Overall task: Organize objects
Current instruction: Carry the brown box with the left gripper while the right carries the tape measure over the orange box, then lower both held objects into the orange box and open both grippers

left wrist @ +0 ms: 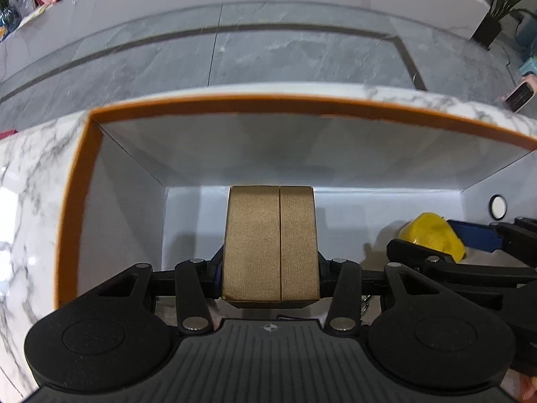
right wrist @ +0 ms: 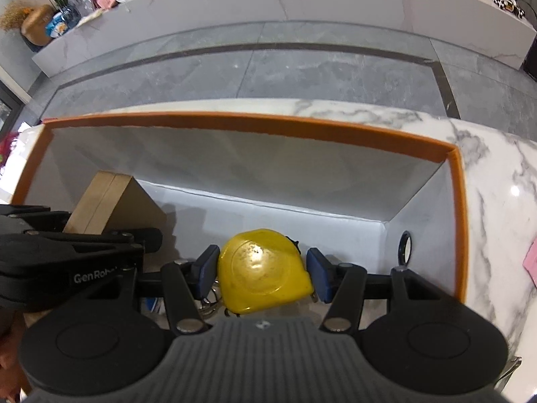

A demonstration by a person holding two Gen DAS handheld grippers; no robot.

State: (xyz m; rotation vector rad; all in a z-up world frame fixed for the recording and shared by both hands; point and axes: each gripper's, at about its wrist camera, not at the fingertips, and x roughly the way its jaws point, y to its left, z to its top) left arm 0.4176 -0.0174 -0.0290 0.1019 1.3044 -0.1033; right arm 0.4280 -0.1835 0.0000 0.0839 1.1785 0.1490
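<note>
The left claw (left wrist: 270,245) grips a gold box (left wrist: 270,235); the right claw (right wrist: 263,268) clamps a yellow tape measure (right wrist: 263,270), both inside the orange-rimmed bin (right wrist: 235,122).

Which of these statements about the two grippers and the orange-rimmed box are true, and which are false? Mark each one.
1. The left gripper holds a gold box. True.
2. The right gripper holds a red ball. False: it holds a yellow tape measure.
3. Both items are over the inside of the orange-rimmed box. True.
4. The orange-rimmed box sits on a wooden floor. False: it sits on a white marble surface.
5. The gold box is lying open. False: it is closed.
</note>
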